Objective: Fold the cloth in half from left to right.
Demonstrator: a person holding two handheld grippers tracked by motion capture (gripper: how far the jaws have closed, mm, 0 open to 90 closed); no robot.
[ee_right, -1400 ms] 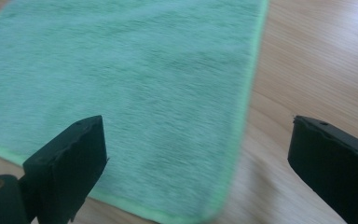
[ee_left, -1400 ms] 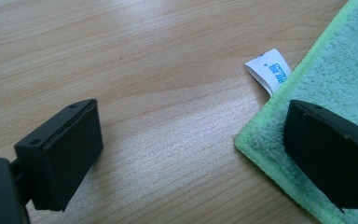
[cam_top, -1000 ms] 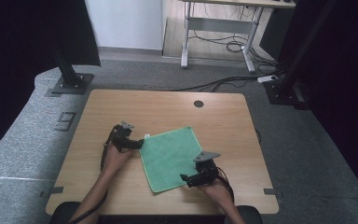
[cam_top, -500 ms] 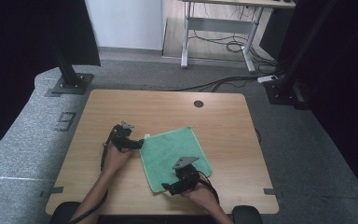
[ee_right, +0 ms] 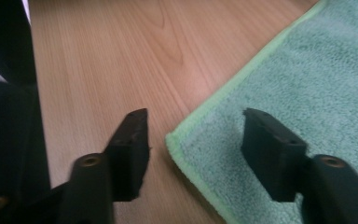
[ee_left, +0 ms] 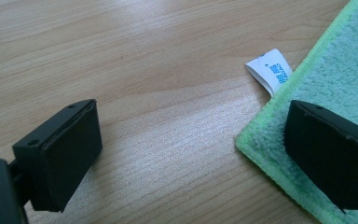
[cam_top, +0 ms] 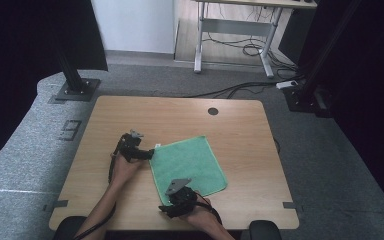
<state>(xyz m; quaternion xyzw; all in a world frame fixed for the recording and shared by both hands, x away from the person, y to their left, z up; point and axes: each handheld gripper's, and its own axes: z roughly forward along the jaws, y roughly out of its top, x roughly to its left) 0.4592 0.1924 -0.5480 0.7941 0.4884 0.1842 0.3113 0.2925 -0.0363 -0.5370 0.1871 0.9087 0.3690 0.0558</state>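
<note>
A green cloth [cam_top: 190,162] lies flat on the wooden table [cam_top: 240,135]. My left gripper [cam_top: 149,155] rests at the cloth's far left corner and is open. In the left gripper view [ee_left: 198,140] one jaw stands over bare wood and the other over the cloth [ee_left: 335,74], beside its white label [ee_left: 270,70]. My right gripper [cam_top: 166,209] is at the near left corner. In the right gripper view [ee_right: 196,126] its jaws have just been closing. They straddle the corner of the cloth [ee_right: 317,79] without pressing on it.
A round cable hole [cam_top: 213,111] sits near the table's far edge. Black stand feet [cam_top: 75,90] rest on the grey floor behind the table, and a desk frame [cam_top: 230,35] with cables stands farther back. Bare wood lies right of the cloth.
My right gripper has slid left along the cloth's near edge, from near its right corner to the left corner, and its jaws have narrowed. The left gripper has stayed put.
</note>
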